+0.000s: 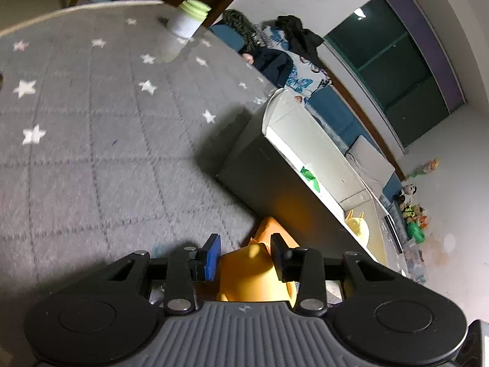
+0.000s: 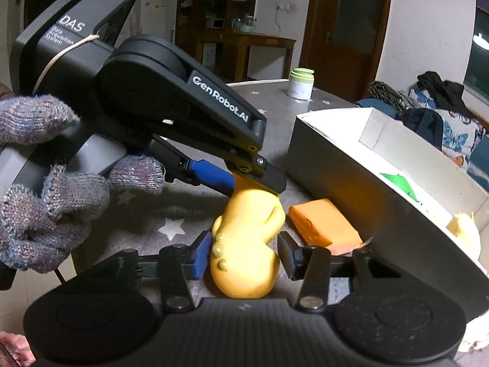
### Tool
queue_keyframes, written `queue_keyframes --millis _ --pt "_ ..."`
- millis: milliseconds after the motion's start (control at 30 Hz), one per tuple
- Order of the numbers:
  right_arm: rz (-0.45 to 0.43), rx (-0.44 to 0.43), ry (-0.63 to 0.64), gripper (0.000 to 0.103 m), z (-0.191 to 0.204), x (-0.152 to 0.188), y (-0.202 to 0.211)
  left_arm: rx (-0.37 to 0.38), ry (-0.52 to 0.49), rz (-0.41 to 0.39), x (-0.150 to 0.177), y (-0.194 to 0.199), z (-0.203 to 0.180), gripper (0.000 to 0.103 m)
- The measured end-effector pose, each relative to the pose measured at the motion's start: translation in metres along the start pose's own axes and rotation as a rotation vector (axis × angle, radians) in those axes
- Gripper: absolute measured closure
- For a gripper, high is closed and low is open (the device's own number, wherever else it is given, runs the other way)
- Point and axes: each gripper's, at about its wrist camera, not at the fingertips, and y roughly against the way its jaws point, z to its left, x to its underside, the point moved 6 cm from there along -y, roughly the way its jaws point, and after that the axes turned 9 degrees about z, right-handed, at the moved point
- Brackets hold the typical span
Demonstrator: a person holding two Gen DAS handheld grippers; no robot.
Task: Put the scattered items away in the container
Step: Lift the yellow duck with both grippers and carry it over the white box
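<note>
Fingers (image 2: 220, 180) of the left gripper (image 2: 255, 180), blue-padded, are seen in the right wrist view pinched on the upper end of a yellow rubber toy (image 2: 244, 244); the same toy (image 1: 250, 272) is seen in the left wrist view held between the two pads (image 1: 214, 253). The left gripper is angled downward from the upper left and is held by a hand in a grey knitted glove (image 2: 45, 189), whose fingers are wrapped around the black body marked "GenRobot.AI".

Right gripper (image 2: 244, 255): fingers spread, one on each side of the toy's lower body; the blue left pad (image 2: 200, 257) lies just beside the toy, and contact cannot be told. The right finger stands slightly apart from it.

Toy: over the grey star-patterned table (image 2: 171, 214), lower end near the right gripper's body, whether resting on the cloth cannot be told.

Orange flat packet (image 2: 324, 226): lying on the table just right of the toy, beside the wall of the container (image 2: 351, 183).

Container: grey-sided, white-lined open box on the table; a green item (image 2: 400, 183) and a pale yellow toy (image 2: 464, 229) are seen inside.

White jar with green lid (image 2: 301, 84): upright at the far table edge, well apart from the rest.

Background: sofa with clothes (image 2: 434, 113), wooden door, shelving.
</note>
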Motion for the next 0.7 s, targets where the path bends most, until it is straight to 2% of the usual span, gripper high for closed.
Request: queue_keyframes --millis 167,367,533,700 --pt "0.003 -0.018 -0.03 0.056 0.0 0.002 0.0 0.004 0.04 0.016 0.001 -0.002 0.005 0.064" --pt "-0.032 -0.019 -0.038 0.057 -0.001 -0.001 0.013 0.011 0.025 -0.003 -0.003 0.01 -0.007 0.064" --pt "-0.098 0.0 -0.045 0.057 -0.011 -0.016 0.032 0.034 -0.037 -0.05 -0.019 0.025 -0.037 0.064" --pt "-0.151 0.04 -0.07 0.057 -0.033 -0.036 0.042 0.04 -0.106 -0.079 -0.044 0.022 -0.067 0.065"
